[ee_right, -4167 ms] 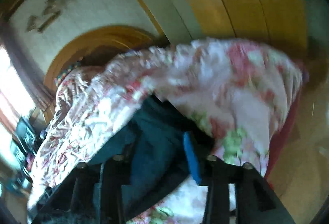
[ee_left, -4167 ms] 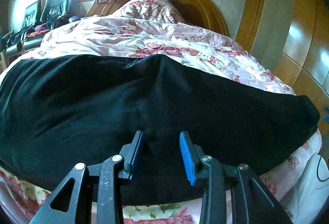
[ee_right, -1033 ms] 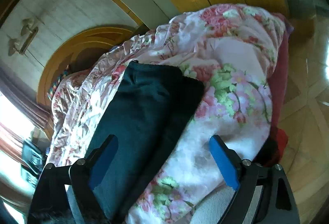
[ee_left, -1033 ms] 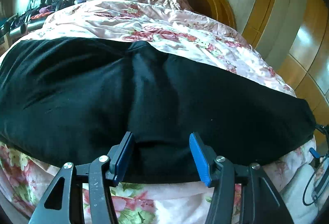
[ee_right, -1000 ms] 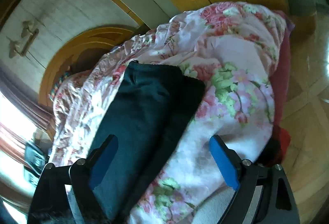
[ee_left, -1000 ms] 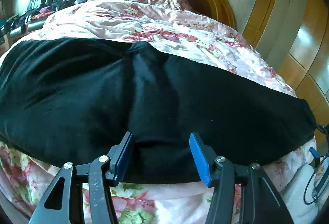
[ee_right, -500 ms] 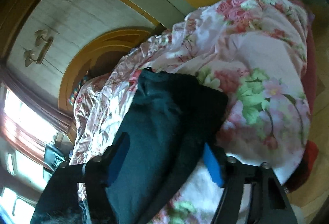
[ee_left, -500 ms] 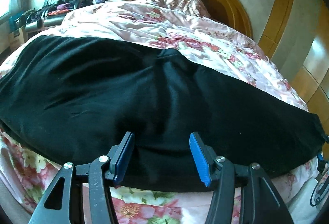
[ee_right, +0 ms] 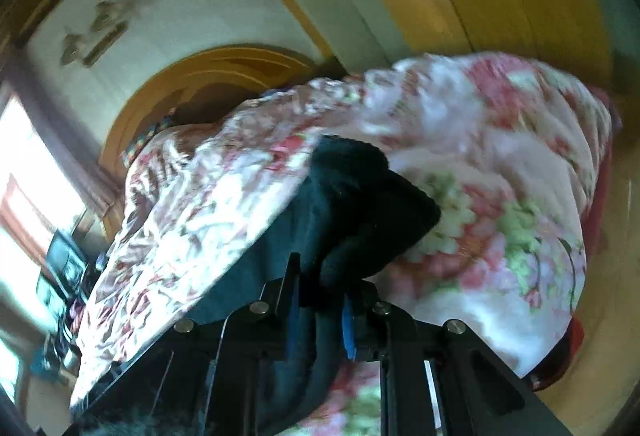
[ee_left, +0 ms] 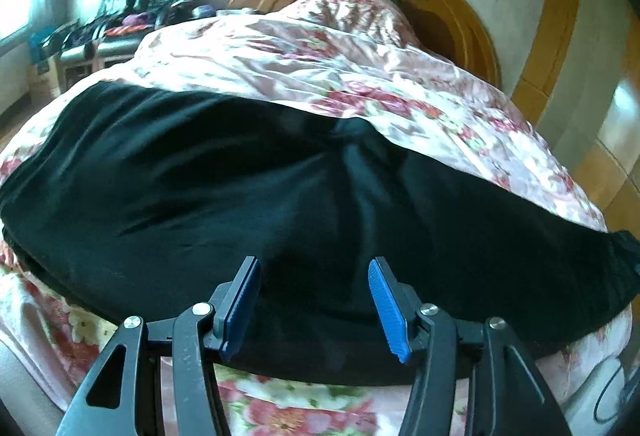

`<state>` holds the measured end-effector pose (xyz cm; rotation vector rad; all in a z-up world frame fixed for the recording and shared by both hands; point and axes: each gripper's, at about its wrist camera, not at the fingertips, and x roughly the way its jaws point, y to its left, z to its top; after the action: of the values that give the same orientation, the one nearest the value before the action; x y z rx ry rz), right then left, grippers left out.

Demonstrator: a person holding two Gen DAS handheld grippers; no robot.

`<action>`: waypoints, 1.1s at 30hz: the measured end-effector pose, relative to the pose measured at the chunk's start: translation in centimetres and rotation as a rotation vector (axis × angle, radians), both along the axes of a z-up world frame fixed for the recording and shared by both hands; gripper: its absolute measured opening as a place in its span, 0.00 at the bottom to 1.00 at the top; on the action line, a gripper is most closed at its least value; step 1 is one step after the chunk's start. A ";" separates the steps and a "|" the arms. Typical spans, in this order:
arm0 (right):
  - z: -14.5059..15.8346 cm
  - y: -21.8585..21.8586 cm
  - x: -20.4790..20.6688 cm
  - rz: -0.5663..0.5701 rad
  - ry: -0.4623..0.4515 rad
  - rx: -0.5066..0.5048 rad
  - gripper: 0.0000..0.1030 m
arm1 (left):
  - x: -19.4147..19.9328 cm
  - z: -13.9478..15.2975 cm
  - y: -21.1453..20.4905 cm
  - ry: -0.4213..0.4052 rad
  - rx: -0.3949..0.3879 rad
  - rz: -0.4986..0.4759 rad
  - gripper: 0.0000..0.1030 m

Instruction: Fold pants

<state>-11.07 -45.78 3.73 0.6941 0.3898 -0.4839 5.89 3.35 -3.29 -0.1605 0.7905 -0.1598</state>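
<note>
Since black pants (ee_left: 280, 188) lie lengthwise across floral quilt (ee_left: 360, 76), right gripper (ee_right: 318, 300) jaws closing, pinching pants end for likely fold-over; left gripper (ee_left: 314, 300) released, pads apart over pants' near edge, gripping nothing.

Black pants (ee_left: 248, 196) are spread flat across a floral bedspread (ee_left: 360, 76); one end (ee_right: 360, 196) is bunched and apparently lifted, though blur obscures details.

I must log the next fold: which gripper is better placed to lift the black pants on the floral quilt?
Probably the right gripper: its jaws are closing with the bunched end of the black fabric pants between them. The left gripper hangs open above the pants' middle, holding nothing.
</note>
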 end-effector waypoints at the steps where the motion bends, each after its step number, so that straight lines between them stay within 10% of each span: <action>1: 0.5 0.6 0.1 0.008 -0.004 -0.014 0.17 | 0.2 -0.1 0.5 0.008 -0.017 0.018 0.55; 13: 7.1 10.9 4.2 0.264 -0.111 -0.168 0.17 | 0.5 -0.3 2.3 0.027 -0.073 0.065 0.55; 27: 6.1 21.7 8.5 0.610 -0.059 -0.308 0.13 | 0.4 -0.3 1.9 0.024 -0.085 0.043 0.55; 29: 4.4 21.0 8.5 0.586 0.006 -0.282 0.22 | 0.5 -0.3 2.0 0.025 -0.091 0.041 0.55; 31: 2.4 19.3 8.1 0.541 0.062 -0.227 0.54 | 0.5 -0.4 1.9 0.028 -0.092 0.037 0.55; 33: 0.4 16.8 7.2 0.465 0.115 -0.149 0.58 | 0.5 -0.5 1.8 0.028 -0.091 0.034 0.55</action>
<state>-3.91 -29.03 4.09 0.4123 0.5992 -0.1089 6.35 5.18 -3.75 -0.2627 0.8086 -0.1614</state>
